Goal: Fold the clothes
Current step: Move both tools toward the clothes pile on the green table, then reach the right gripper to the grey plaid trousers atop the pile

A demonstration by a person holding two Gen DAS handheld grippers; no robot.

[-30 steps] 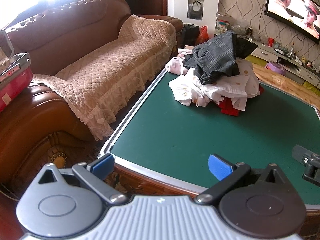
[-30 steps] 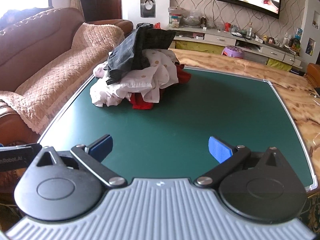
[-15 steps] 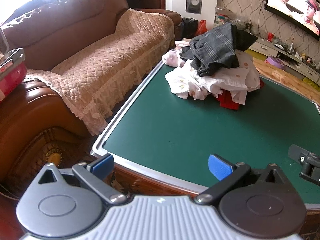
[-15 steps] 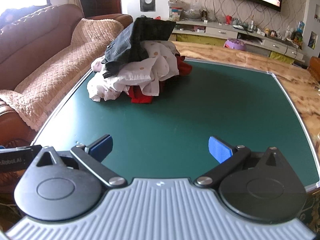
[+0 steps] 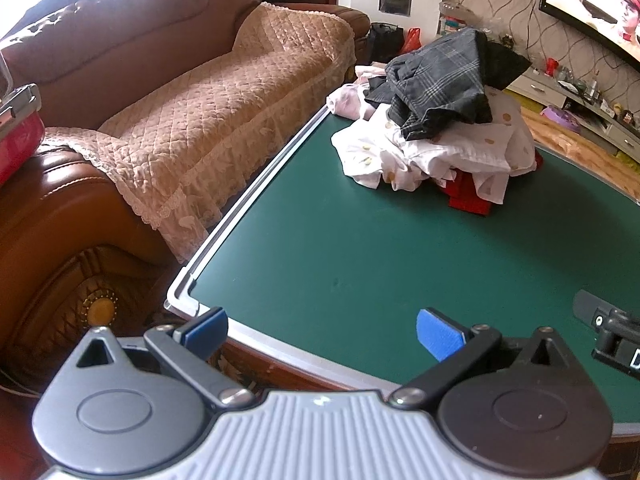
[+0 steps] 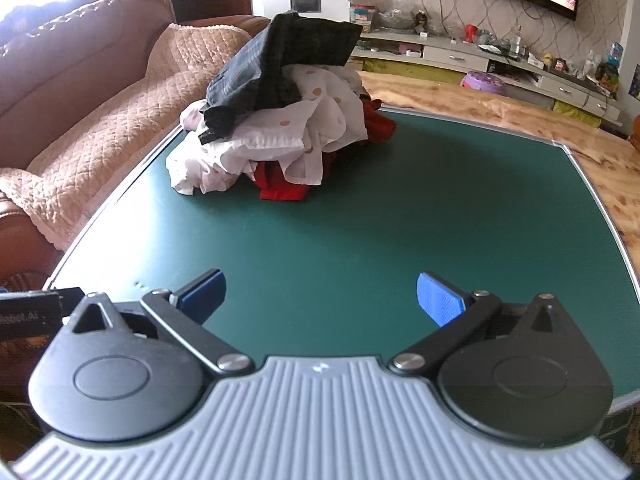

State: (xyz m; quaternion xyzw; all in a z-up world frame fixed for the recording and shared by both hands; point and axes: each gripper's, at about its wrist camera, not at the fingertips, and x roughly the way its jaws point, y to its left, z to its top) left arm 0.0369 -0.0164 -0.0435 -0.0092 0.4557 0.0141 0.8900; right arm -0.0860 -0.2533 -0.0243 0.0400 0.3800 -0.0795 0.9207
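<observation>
left gripper [image 5: 322, 328]: fingers spread, empty, over near tabletop [image 5: 360, 264] edge
right gripper [image 6: 320, 294]: fingers spread, empty
clothes pile [image 6: 280, 112]: far-left corner, beside sofa [image 5: 168, 120]

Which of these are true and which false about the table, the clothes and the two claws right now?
1. Both claws are open and hold nothing. True: the left gripper and the right gripper are spread wide, short of the pile.
2. A dark plaid garment lies on top of the pile. True.
3. The clothes are folded in a neat stack. False: they lie in a crumpled heap.
4. The mat is red. False: it is green; only a red garment at the bottom of the pile is red.
5. The sofa stands beside the table. True.
</observation>
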